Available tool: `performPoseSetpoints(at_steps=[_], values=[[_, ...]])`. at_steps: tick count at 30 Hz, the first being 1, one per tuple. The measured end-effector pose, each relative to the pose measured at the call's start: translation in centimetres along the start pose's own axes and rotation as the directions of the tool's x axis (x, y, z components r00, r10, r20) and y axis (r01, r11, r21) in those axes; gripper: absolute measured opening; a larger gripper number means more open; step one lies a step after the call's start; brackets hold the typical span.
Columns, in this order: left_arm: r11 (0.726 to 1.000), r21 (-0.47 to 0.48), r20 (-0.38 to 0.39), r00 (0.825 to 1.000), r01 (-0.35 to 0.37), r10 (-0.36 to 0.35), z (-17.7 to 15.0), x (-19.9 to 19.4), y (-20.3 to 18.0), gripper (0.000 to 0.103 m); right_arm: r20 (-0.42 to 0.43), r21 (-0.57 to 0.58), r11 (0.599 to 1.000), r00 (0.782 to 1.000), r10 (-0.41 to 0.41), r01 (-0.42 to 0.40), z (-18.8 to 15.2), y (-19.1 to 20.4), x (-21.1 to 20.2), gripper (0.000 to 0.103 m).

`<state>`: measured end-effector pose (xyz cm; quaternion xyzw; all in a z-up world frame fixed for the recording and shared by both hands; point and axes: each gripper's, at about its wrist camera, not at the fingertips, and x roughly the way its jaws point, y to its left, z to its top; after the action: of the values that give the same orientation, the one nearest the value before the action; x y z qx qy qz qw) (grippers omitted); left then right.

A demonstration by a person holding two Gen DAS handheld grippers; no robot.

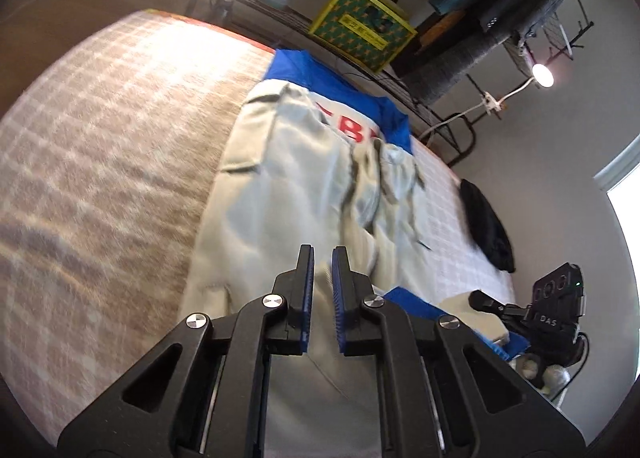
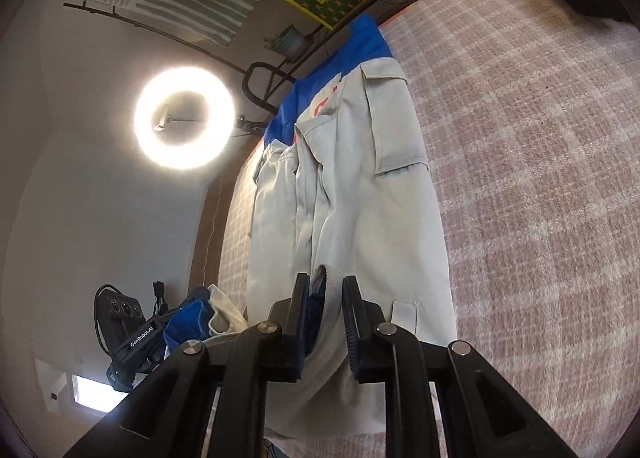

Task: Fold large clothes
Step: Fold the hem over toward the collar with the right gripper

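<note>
I am holding the near end of the large pale-grey work garment with blue collar and cuffs [image 1: 288, 194], which lies stretched lengthwise over the pink-and-white checked bed cover [image 1: 100, 178], its blue end and red lettering far from me by the bed's edge. My left gripper [image 1: 322, 258] has its fingers almost together, pinching what looks like a thin layer of the grey cloth that hangs between them. My right gripper [image 2: 323, 286] has its fingers a little further apart, clamped on a thicker rolled hem with a blue lining showing. To do this fold well, I judge both hands should travel together at one height, keeping the held edge taut and square so the near end lands flat on the far half, without dragging the lower layer into creases. Both my grippers tilt downward toward the bed, side by side, the left one visible from the right wrist camera.
</note>
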<state>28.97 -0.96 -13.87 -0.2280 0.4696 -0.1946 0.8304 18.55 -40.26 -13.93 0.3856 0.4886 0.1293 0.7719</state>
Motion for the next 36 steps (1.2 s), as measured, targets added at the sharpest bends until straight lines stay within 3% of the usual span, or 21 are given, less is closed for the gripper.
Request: performPoseSetpoints(at_steps=[3,4,5,7,9,13,15,25,29,32,36], values=[[0.998,-0.068,0.009,1.0,0.002,-0.002,1.1,0.1,2.3,0.008,0.001,0.002,1.0,1.0,-0.02,0.02,1.2,-0.9,0.9,0.025],[0.996,-0.086,0.005,1.0,0.018,-0.018,1.3,-0.1,3.0,0.008,-0.001,0.008,1.0,1.0,-0.026,0.026,1.6,-1.3,1.0,0.032],[0.995,-0.094,-0.003,0.999,0.031,-0.032,1.3,-0.4,3.6,0.008,0.001,0.018,1.0,1.0,-0.018,0.018,1.9,-1.8,0.7,0.045],[0.996,-0.072,-0.037,0.997,0.06,-0.062,0.7,-0.7,4.9,0.022,0.012,0.02,0.999,0.999,0.037,-0.037,2.1,-2.8,-0.5,0.052],[0.995,-0.047,-0.072,0.993,0.09,-0.093,-0.4,-0.7,5.8,0.049,0.016,-0.014,0.998,0.998,0.059,-0.059,2.0,-3.4,-1.8,0.055],[0.984,-0.048,-0.191,0.965,0.171,-0.178,-3.0,0.8,7.2,0.05,-0.031,-0.126,0.988,0.996,0.084,-0.087,0.4,-4.6,-3.3,0.055],[0.983,-0.031,-0.214,0.959,0.183,-0.185,-3.9,1.4,7.1,0.051,-0.06,-0.163,0.981,0.994,0.096,-0.105,-0.5,-4.9,-3.5,0.056],[0.978,0.001,-0.212,0.956,0.209,-0.204,-4.2,2.1,6.0,0.051,-0.151,-0.373,0.926,0.988,0.007,-0.064,-2.3,-1.6,0.9,0.061],[0.974,-0.022,-0.214,0.951,0.224,-0.223,-4.1,2.5,6.4,0.055,-0.14,-0.451,0.891,0.99,-0.015,-0.05,-2.6,-0.6,1.9,0.071],[0.965,-0.042,-0.216,0.941,0.257,-0.26,-3.8,2.7,6.7,0.058,-0.118,-0.496,0.867,0.993,-0.005,-0.055,-2.7,0.1,2.1,0.085],[0.96,-0.051,-0.23,0.932,0.277,-0.281,-3.9,3.7,6.5,0.058,-0.125,-0.493,0.867,0.992,0.007,-0.069,-2.5,0.2,3.3,0.086]])
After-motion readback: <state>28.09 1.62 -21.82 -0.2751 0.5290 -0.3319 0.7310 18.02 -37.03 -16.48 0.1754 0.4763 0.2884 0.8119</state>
